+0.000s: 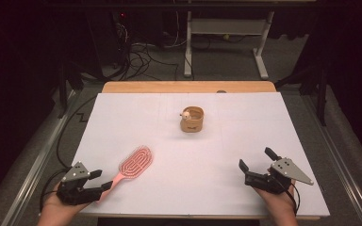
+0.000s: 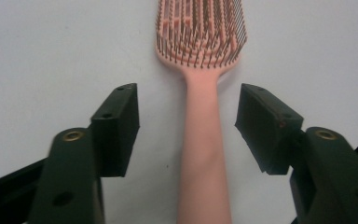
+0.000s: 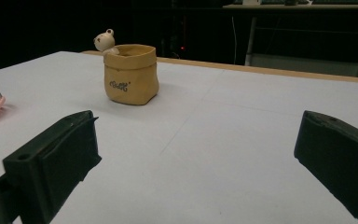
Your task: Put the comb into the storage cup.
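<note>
A pink hairbrush [image 1: 133,164] lies flat on the white table [image 1: 245,127], bristles up, its handle [image 2: 202,149] pointing toward the front left corner. My left gripper [image 1: 102,180] stands open over that handle. In the left gripper view the handle runs up between the two pads [image 2: 119,126] with a gap on each side. A tan pouch-shaped pot [image 1: 192,119] with a small bear figure [image 3: 105,40] at its rim stands upright at mid-table. My right gripper [image 1: 257,159] rests open near the front right, pointing toward the pot [image 3: 130,73] with nothing between its fingers.
A wooden strip [image 1: 188,86] borders the table's far edge. Beyond it are cables on the floor [image 1: 141,56] and a white desk frame [image 1: 226,33]. A dark rail [image 1: 37,155] runs along the table's left side.
</note>
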